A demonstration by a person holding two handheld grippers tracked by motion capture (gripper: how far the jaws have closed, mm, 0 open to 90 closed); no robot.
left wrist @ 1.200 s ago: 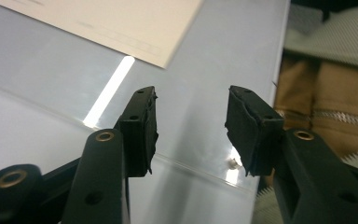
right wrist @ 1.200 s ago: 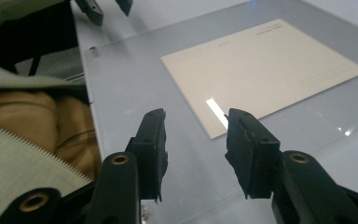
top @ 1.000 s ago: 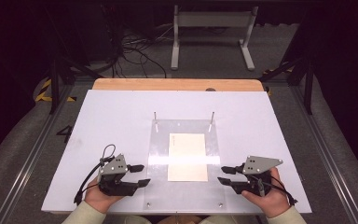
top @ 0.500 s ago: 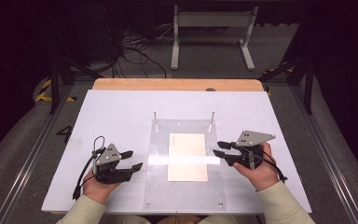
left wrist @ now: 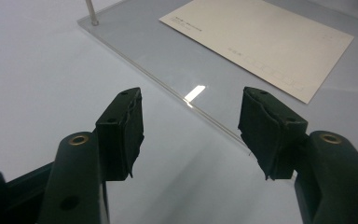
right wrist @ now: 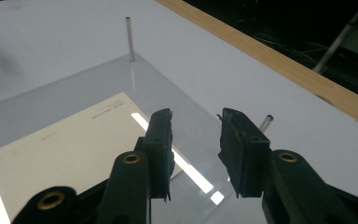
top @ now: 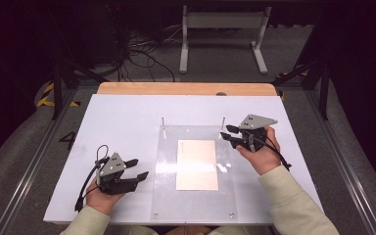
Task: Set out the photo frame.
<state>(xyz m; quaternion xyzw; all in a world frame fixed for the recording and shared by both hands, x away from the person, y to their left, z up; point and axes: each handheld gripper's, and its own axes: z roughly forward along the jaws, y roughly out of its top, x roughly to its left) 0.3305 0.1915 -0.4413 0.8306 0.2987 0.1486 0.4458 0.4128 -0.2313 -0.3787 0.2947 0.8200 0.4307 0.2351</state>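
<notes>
A clear acrylic plate (top: pixel 196 134) lies in the middle of the white table (top: pixel 122 122), with a cream card (top: pixel 197 164) flat on it. Two thin metal pins (top: pixel 163 121) (top: pixel 223 121) stand at the plate's back corners. My left gripper (top: pixel 138 167) hovers open just left of the plate's front half, its jaws pointing at the plate edge (left wrist: pixel 168 60) and card (left wrist: pixel 261 42). My right gripper (top: pixel 225 132) is open over the plate's back right corner, beside the right pin (right wrist: pixel 265 122). Nothing is between either pair of jaws.
A wooden strip (top: pixel 186 88) runs along the table's far edge. Behind it, on the dark floor, are cables (top: pixel 142 54) and a white stand (top: pixel 223 34). Metal rails (top: pixel 29 166) flank the table on both sides.
My right gripper has moved away from the front edge toward the plate's back right corner. The left gripper has shifted only slightly. Both stay open.
</notes>
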